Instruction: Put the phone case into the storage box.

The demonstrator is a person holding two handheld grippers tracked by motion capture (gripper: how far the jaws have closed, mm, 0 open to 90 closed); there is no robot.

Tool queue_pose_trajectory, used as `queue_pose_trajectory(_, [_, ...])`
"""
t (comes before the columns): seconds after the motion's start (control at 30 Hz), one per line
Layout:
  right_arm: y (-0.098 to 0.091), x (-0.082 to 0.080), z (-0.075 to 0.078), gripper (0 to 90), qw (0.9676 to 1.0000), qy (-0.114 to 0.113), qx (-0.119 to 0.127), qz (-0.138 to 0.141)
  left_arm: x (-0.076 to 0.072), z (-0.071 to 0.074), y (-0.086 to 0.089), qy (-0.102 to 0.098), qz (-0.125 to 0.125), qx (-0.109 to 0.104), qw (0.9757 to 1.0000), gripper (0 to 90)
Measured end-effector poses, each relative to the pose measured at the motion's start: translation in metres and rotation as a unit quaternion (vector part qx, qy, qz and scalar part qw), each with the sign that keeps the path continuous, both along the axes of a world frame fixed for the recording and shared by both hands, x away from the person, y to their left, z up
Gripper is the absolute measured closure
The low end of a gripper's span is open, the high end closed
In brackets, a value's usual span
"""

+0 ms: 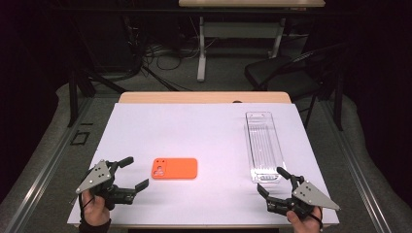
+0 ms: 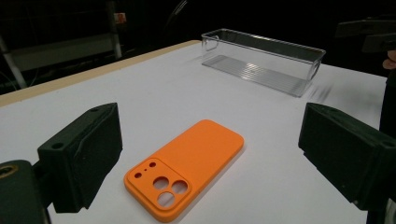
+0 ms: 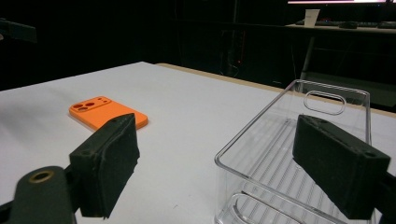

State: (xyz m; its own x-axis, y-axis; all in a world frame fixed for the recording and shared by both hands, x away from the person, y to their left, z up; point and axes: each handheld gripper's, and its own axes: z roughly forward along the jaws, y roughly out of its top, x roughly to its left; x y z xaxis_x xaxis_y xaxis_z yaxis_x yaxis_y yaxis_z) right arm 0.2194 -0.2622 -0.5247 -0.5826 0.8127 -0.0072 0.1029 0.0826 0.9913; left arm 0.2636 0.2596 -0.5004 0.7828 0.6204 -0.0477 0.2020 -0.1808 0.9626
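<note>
One orange phone case (image 1: 174, 168) lies flat, back up, on the white counter (image 1: 194, 131), its long axis running left to right, camera cutouts toward the left tongs (image 1: 133, 174). It is matte and rounded at the corners. One clear, ribbed plastic tray (image 1: 263, 145) lies lengthwise front to back, just ahead of the right tongs (image 1: 272, 182). Both tongs stand apart, holding nothing; the case sits just beside the left pair.

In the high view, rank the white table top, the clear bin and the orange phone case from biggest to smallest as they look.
1. white table top, by far the largest.
2. clear bin, long and narrow.
3. orange phone case, smallest; it lies nearer the camera than most of the bin, yet looks clearly shorter.
</note>
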Motion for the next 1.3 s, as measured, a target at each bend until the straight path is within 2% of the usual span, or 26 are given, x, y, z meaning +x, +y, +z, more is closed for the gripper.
queue_pose_trajectory(0.27, [-0.001,-0.001,0.001,13.8,1.0,-0.002,0.002,-0.004,0.001,0.001,0.0,0.014,0.002,-0.009,0.9999,6.4])
queue_pose_trajectory(0.47, [0.0,-0.001,0.001,13.8,1.0,0.0,0.0,0.001,0.002,0.006,0.0,0.018,0.0,0.001,0.9998,6.4])
queue_pose_trajectory(0.6, [0.001,-0.002,0.001,13.8,1.0,0.0,-0.001,0.002,0.003,0.011,0.0,0.03,0.001,-0.003,0.9996,6.4])
queue_pose_trajectory(0.63, [0.002,-0.003,0.001,13.8,1.0,0.001,-0.001,0.002,0.003,0.012,0.0,0.035,0.001,-0.004,0.9994,6.4])
queue_pose_trajectory(0.67, [0.002,-0.003,0.002,13.8,1.0,-0.002,-0.002,0.002,0.006,0.016,-0.001,0.049,0.003,-0.003,0.9988,6.4])
queue_pose_trajectory(0.7, [0.002,-0.003,0.002,13.8,1.0,-0.002,-0.002,0.002,0.006,0.016,-0.001,0.049,0.003,-0.003,0.9988,6.4])
queue_pose_trajectory(0.8, [0.002,-0.003,0.002,13.8,1.0,-0.003,-0.003,0.001,0.012,0.018,-0.002,0.072,-0.001,-0.004,0.9974,6.4])
queue_pose_trajectory(0.83, [0.002,-0.003,0.002,13.8,1.0,-0.001,-0.002,0.002,0.017,0.019,-0.002,0.087,-0.003,-0.005,0.9962,6.4])
queue_pose_trajectory(0.87, [0.002,-0.003,0.002,13.8,1.0,-0.001,-0.002,0.002,0.017,0.019,-0.002,0.087,-0.003,-0.005,0.9962,6.3])
queue_pose_trajectory(0.9, [0.002,-0.002,0.001,13.8,1.0,0.0,-0.001,-0.001,0.024,0.02,-0.002,0.098,0.0,0.0,0.9952,6.2])
queue_pose_trajectory(1.0, [0.002,0.0,0.0,13.8,1.0,0.002,0.001,0.0,0.031,0.021,-0.003,0.109,0.005,0.001,0.994,6.2])
queue_pose_trajectory(1.07, [0.001,0.0,0.0,13.8,1.0,0.004,0.0,0.001,0.041,0.024,-0.003,0.125,0.011,0.006,0.9921,6.1])
queue_pose_trajectory(1.2, [0.002,0.0,0.0,13.8,1.0,0.003,-0.001,0.001,0.048,0.029,-0.003,0.126,0.0,0.01,0.992,0.0])
queue_pose_trajectory(1.23, [0.002,0.0,0.0,13.8,1.0,0.003,-0.002,0.001,0.053,0.032,-0.005,0.128,0.008,0.026,0.9914,0.5])
queue_pose_trajectory(1.3, [0.002,0.0,0.0,13.8,1.0,0.004,-0.002,0.002,0.055,0.033,-0.005,0.13,0.011,0.033,0.9909,0.5])
